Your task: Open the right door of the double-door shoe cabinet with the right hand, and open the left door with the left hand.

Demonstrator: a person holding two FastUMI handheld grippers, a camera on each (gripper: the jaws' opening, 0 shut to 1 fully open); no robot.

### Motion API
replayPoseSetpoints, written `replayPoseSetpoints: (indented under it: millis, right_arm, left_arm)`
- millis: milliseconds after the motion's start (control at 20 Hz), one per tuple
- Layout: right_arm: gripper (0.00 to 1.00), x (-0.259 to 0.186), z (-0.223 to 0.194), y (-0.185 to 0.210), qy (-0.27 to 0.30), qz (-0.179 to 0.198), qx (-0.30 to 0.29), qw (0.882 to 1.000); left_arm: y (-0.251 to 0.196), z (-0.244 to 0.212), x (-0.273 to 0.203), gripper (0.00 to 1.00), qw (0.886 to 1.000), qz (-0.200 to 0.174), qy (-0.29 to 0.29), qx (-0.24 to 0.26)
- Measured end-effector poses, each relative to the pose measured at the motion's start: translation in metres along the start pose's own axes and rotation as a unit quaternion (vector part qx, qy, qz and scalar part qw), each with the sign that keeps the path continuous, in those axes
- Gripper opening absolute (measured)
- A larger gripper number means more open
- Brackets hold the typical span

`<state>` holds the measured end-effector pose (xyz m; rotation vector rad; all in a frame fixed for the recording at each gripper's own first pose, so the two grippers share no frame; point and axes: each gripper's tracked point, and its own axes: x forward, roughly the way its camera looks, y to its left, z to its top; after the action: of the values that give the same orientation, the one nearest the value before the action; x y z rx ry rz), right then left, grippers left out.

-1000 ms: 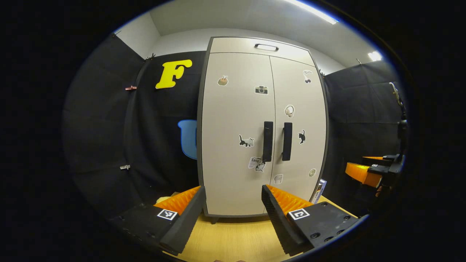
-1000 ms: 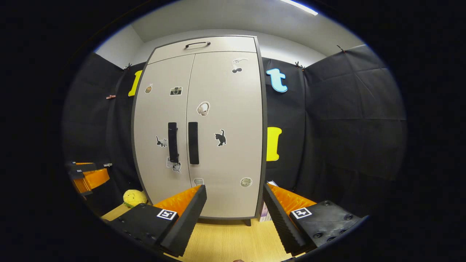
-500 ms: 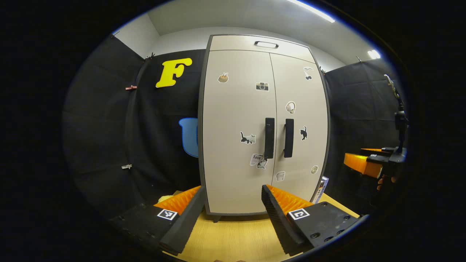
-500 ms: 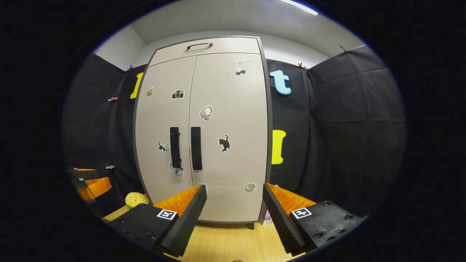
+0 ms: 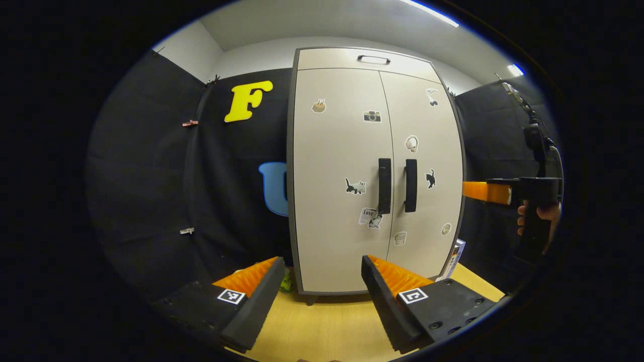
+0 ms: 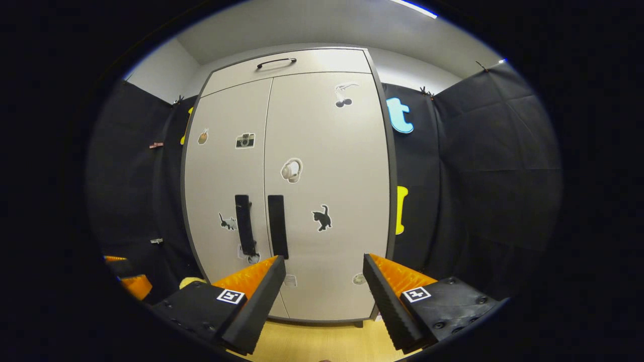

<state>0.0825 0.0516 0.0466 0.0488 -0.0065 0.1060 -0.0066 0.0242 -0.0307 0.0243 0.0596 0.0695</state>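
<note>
Beige cabinet (image 6: 287, 191) stands shut on the wooden table (image 5: 322, 327), handles side by side at its middle. Right gripper (image 6: 322, 289) and left gripper (image 5: 319, 286) face it, fingers spread, apparently ready for grasping handles.

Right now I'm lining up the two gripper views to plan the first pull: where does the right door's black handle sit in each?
Left gripper view: the right door handle stands right of centre, the right-hand bar of the black pair, at mid height.
Right gripper view: it sits left of centre, lower, just above this gripper's left fingertip.
Shared landmark: the black cat sticker, just right of that handle on the same door.
</note>
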Motion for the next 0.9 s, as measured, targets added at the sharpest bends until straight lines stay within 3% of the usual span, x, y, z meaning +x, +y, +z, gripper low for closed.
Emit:
replayPoseSetpoints:
  millis: [250,500,700,900]
  right_arm:
    - [0.98,0.040,0.013,0.023,-0.008,0.012,-0.007,1.000]
    - [0.98,0.076,0.000,0.050,0.010,0.029,0.009,0.999]
    - [0.98,0.106,-0.012,0.059,0.014,0.016,-0.011,1.000]
    - [0.96,0.128,-0.025,0.061,0.025,0.001,-0.007,1.000]
  left_arm:
    - [0.013,-0.019,-0.006,0.95,0.999,0.015,0.025,-0.012]
    - [0.028,-0.035,-0.013,0.95,0.999,0.033,0.038,-0.016]
    - [0.038,-0.051,-0.016,0.95,0.997,0.047,0.055,-0.030]
    - [0.041,-0.048,-0.020,0.95,0.997,0.049,0.055,0.014]
